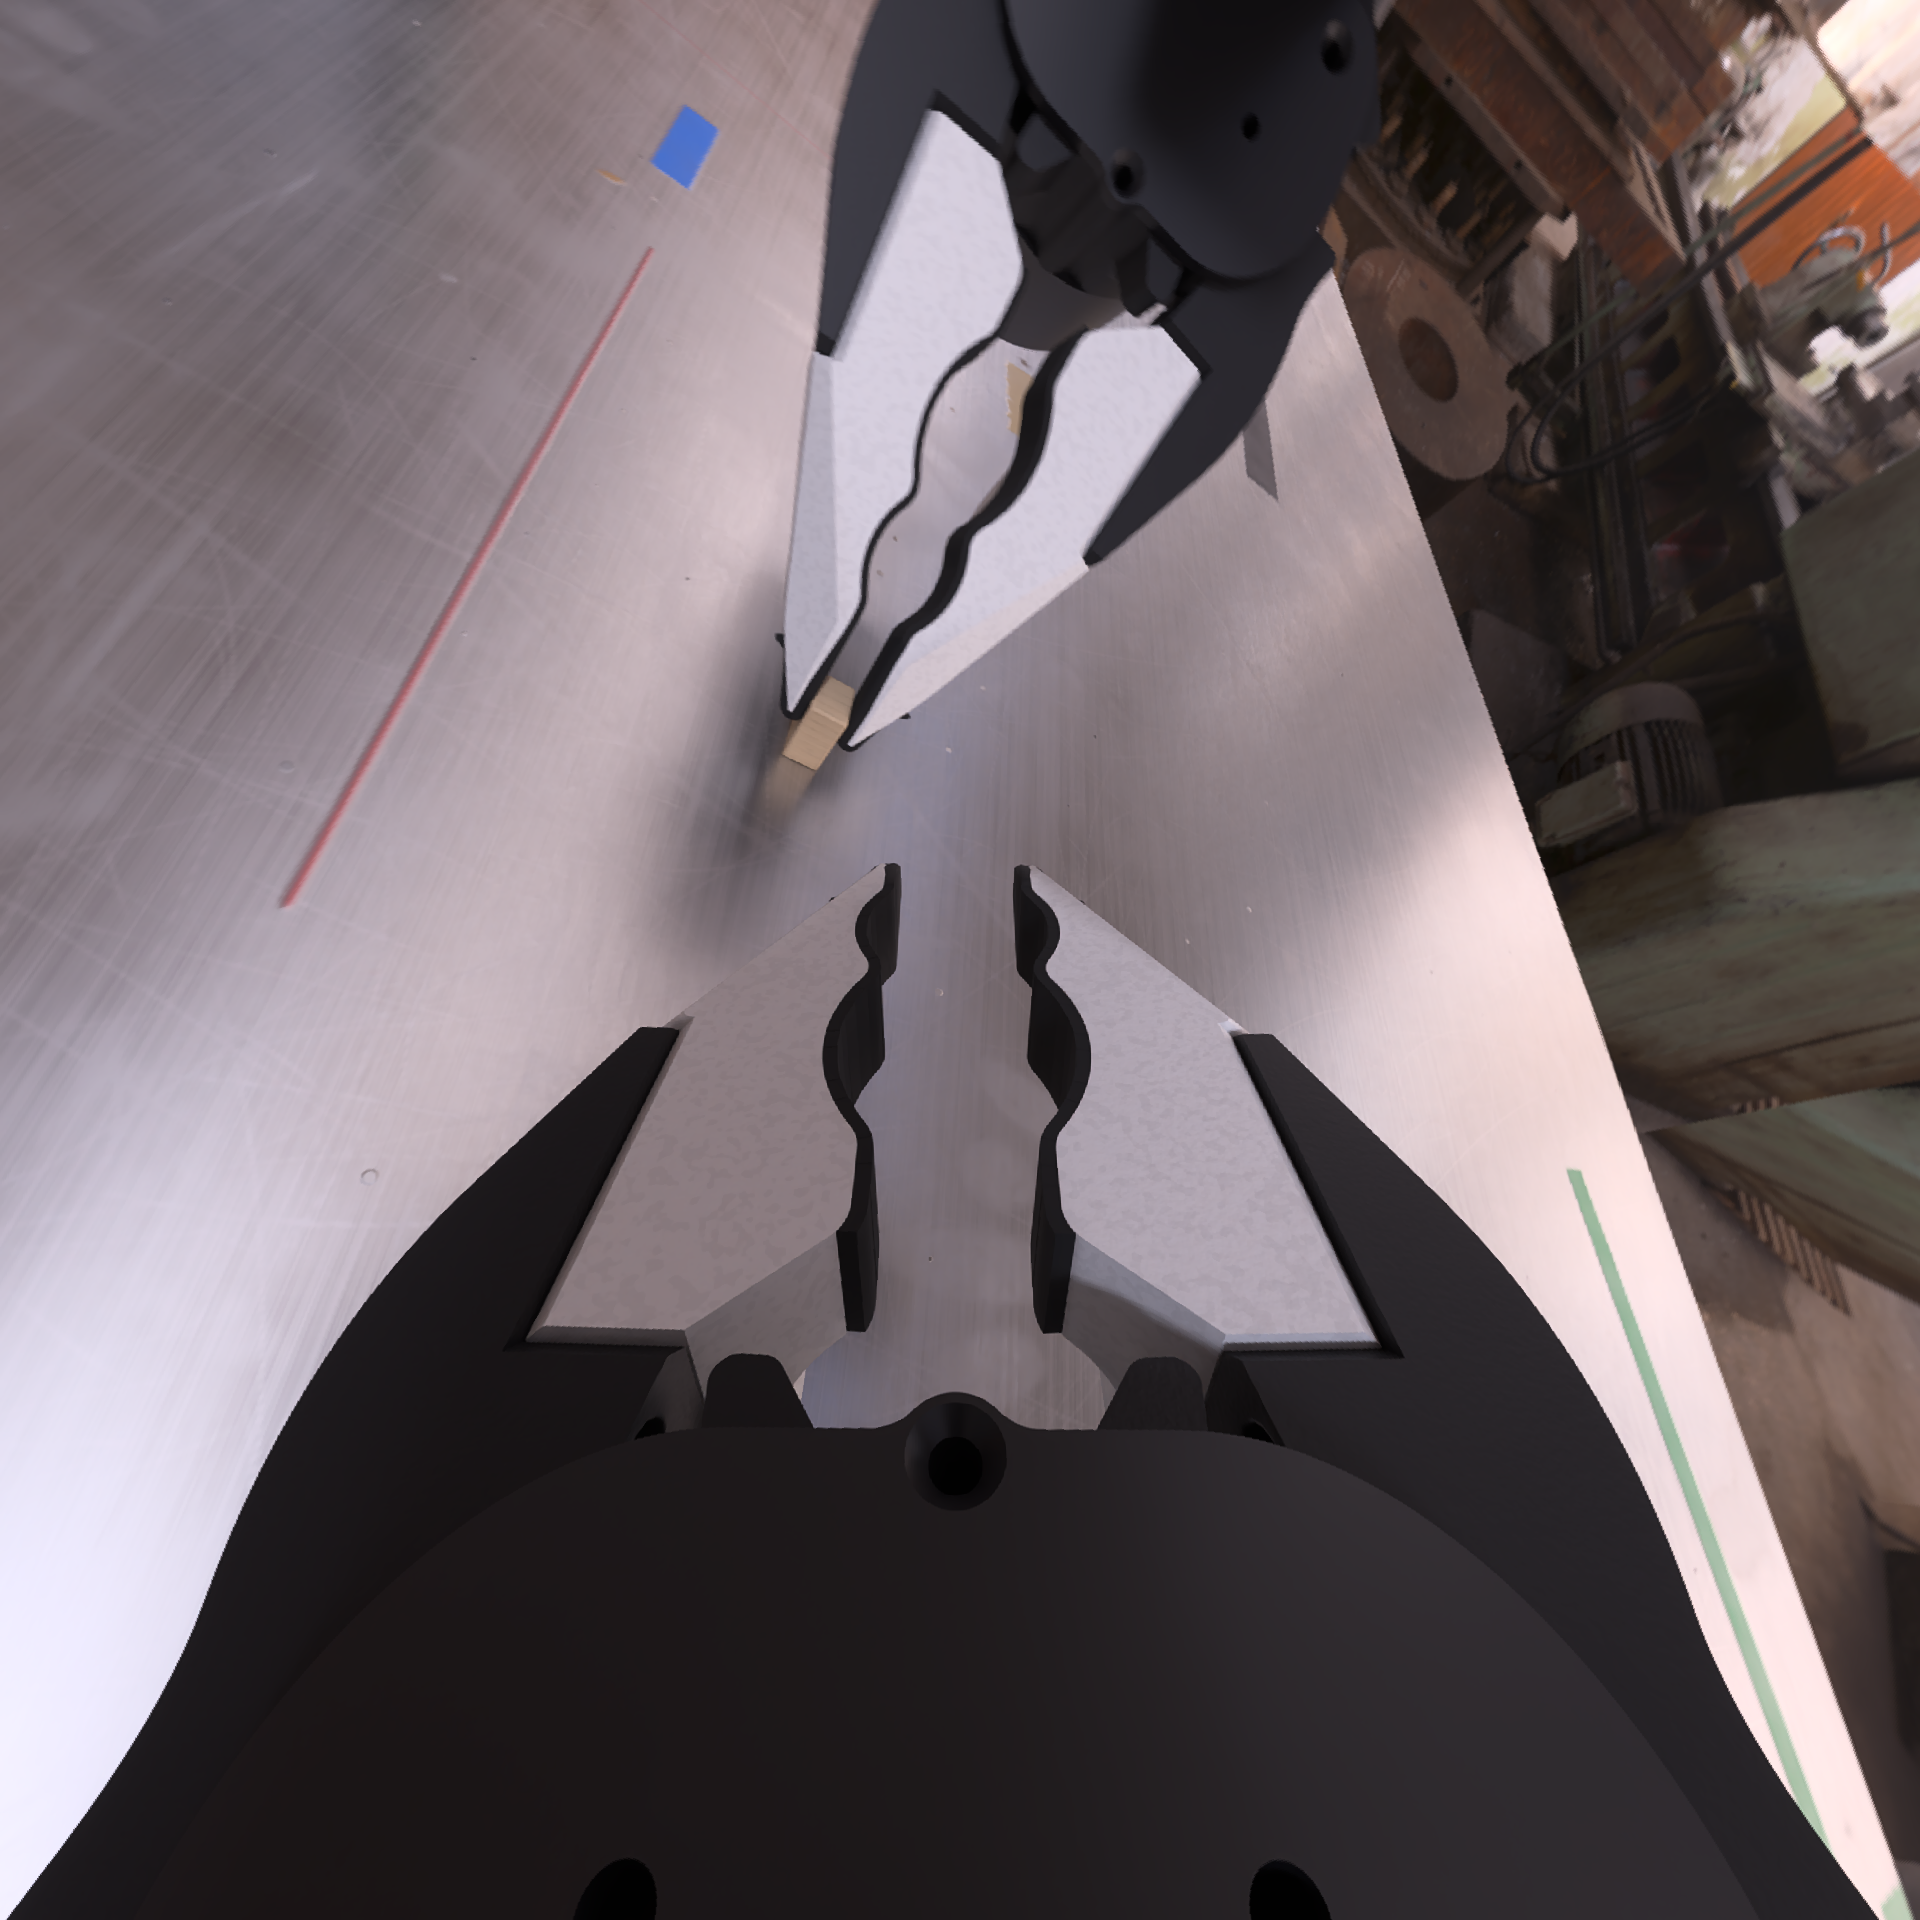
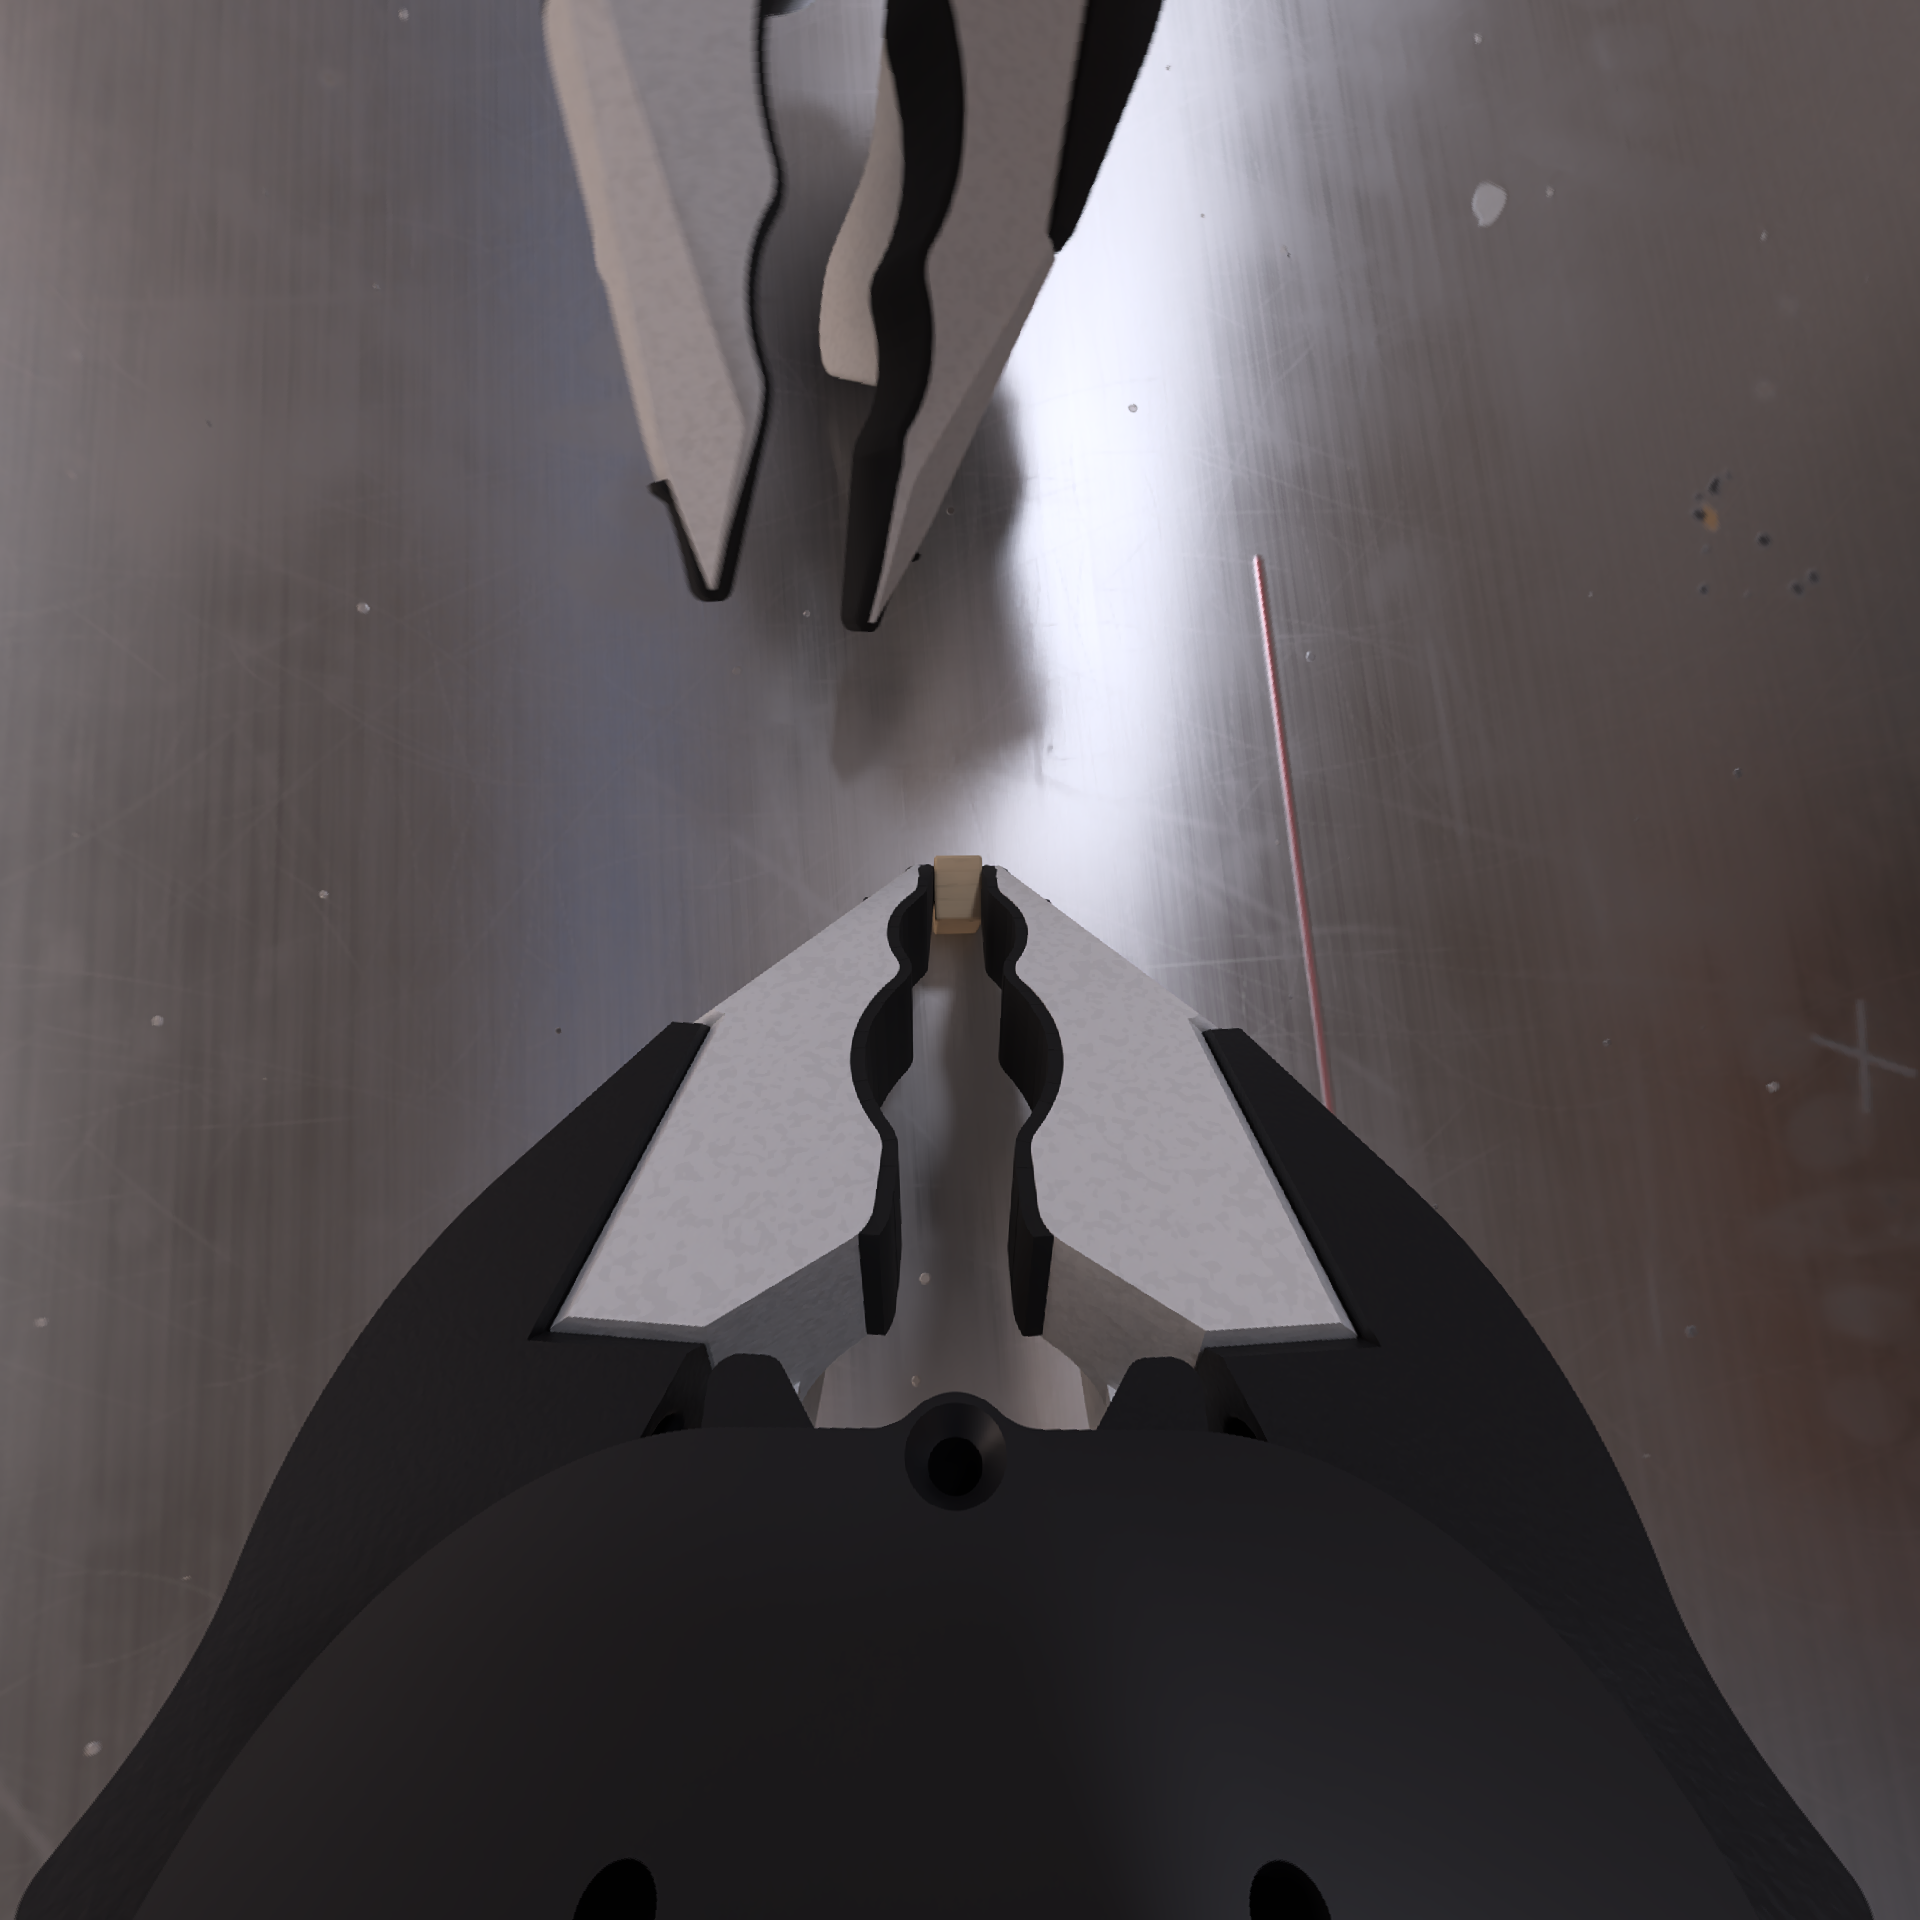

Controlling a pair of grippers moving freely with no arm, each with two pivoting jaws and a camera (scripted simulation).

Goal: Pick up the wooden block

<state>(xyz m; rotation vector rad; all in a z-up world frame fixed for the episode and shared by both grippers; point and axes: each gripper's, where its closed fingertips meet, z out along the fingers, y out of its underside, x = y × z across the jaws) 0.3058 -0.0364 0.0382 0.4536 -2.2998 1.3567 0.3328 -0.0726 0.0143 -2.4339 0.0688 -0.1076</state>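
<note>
The wooden block (image 2: 957, 896) is small and pale tan, pinched between the fingertips of my right gripper (image 2: 957, 881), which is shut on it. In the left wrist view the block (image 1: 819, 727) shows at the tips of the right gripper (image 1: 823, 722), which points down toward the metal table (image 1: 312, 520); the block's lower end is at or just above the surface. My left gripper (image 1: 956, 883) is open and empty, a short way in front of the block. It also shows in the right wrist view (image 2: 784, 613), facing mine.
A thin red line (image 1: 468, 582) and a blue patch (image 1: 684, 145) mark the brushed metal table. A green line (image 1: 1704, 1538) runs near the table's right edge. Beyond that edge stand workshop machines (image 1: 1714, 623).
</note>
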